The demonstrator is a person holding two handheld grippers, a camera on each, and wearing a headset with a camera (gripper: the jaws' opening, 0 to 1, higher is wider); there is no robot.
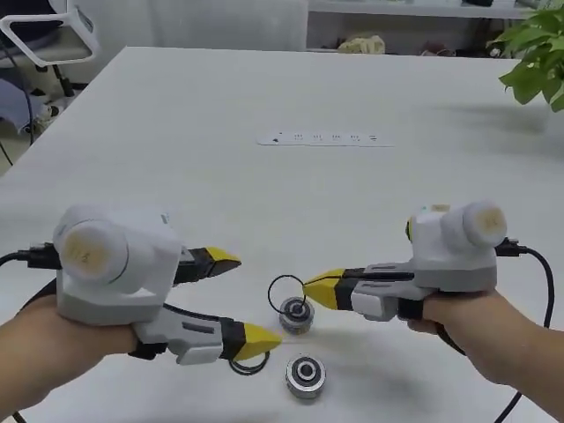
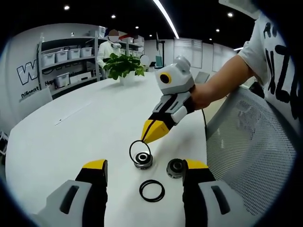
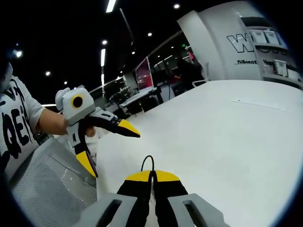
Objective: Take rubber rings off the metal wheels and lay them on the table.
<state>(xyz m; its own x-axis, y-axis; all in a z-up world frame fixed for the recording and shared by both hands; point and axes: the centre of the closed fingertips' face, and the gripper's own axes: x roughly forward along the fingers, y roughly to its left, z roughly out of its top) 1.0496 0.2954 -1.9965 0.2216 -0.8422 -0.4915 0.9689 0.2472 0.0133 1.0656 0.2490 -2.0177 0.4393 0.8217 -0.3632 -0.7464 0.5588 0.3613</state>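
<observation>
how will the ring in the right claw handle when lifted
Probably light: the thin rubber ring hangs from one pinch of the right claw. Likely springy: its loop looks round. It should lie flat like the other ring.

In the head view the left gripper's [image 1: 248, 298] lower jaw covers most of the loose ring [image 1: 248, 372] on the table [image 1: 264, 194], leaving a short arc. The right gripper [image 1: 313, 288] hides the stretch of the held ring [image 1: 270, 291] that it pinches. In the left gripper view one wheel [image 2: 174, 168] sits partly behind a jaw. The strip [image 1: 326, 138] far up the table is too small to read, perhaps a socket strip. The plant [image 1: 536, 55] is cut off by the right edge.
</observation>
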